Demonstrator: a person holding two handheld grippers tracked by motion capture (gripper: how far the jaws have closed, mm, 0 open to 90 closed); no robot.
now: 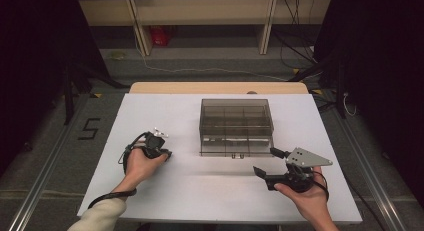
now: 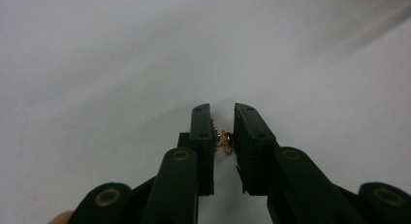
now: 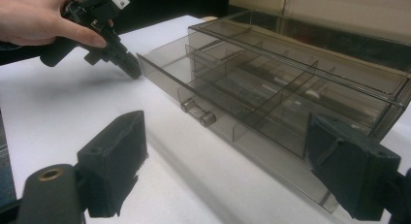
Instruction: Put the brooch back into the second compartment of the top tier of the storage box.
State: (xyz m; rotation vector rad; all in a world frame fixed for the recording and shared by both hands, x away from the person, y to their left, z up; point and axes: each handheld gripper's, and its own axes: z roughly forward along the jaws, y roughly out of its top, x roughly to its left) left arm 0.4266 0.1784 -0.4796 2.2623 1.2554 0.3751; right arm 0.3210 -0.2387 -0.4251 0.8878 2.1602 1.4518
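One small gold-coloured piece (image 2: 226, 139) sits pinched in the left claw (image 2: 223, 118) low over the bench (image 1: 150, 111); lift it straight, keeping the released right claw (image 1: 271, 161) off the open drawer (image 1: 235, 143).

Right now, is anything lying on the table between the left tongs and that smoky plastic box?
No. In the high view the white table is bare between the left tongs and the box.
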